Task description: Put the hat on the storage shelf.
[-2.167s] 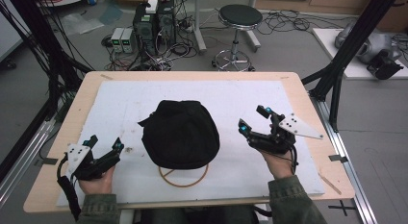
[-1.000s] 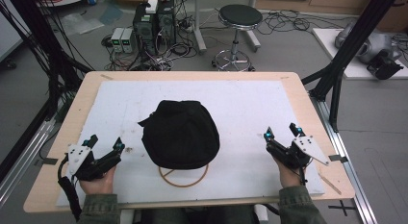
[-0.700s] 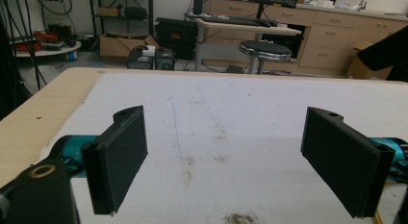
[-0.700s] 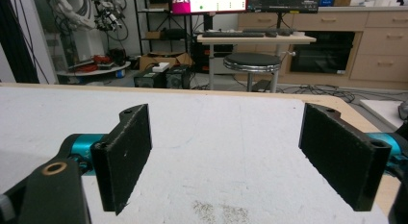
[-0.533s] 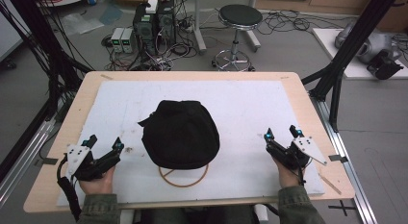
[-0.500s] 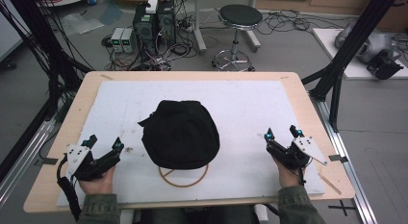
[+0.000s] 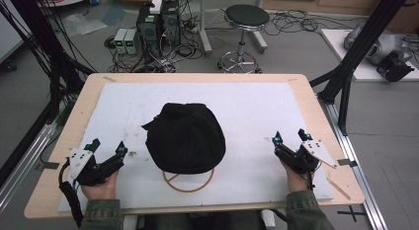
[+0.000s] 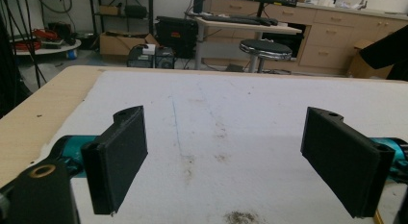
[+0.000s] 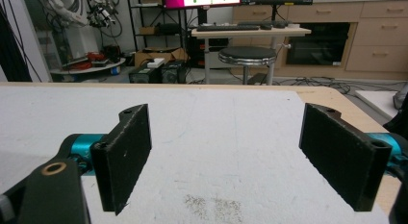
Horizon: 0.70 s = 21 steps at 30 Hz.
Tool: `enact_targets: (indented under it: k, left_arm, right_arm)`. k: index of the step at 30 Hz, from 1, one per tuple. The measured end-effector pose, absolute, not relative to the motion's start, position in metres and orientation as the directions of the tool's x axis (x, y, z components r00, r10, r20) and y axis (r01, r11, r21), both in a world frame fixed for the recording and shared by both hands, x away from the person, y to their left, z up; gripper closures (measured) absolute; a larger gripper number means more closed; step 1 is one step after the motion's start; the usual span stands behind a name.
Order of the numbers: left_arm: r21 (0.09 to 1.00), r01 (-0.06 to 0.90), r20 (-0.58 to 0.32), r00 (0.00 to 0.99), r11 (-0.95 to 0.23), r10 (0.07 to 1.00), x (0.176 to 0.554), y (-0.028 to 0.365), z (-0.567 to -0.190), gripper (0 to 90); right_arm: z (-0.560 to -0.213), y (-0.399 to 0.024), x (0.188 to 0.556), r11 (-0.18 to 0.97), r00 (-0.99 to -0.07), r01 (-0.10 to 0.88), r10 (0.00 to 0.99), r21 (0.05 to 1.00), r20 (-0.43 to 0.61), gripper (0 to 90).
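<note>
Right gripper [image 7: 291,136] now back from black cap [image 7: 186,137], jaws apart

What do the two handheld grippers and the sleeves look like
Both the left gripper and the right gripper are black, each topped by a grey three-cornered plate, with teal accents at the base of the fingers. The fingers are flat, black, rectangular pads. A black cable trails from the left gripper. The sleeves are olive green.
</note>
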<state>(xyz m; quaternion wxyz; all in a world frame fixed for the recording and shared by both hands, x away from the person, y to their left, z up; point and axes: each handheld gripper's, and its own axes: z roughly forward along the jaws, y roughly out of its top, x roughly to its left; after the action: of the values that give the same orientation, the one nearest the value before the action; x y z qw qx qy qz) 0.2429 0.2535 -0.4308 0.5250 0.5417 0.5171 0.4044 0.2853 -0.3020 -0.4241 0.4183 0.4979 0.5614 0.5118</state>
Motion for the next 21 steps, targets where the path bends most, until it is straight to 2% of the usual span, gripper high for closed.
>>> enact_targets:
  k: [21]
  left_arm:
    - [0.986,0.143,-0.104,0.145,0.083,0.984,0.2428,0.2527,-0.431,16.6]
  right_arm:
    - [-0.4249,-0.3026,0.2855,-0.017,-0.162,0.152,0.986,0.988,0.042,17.9]
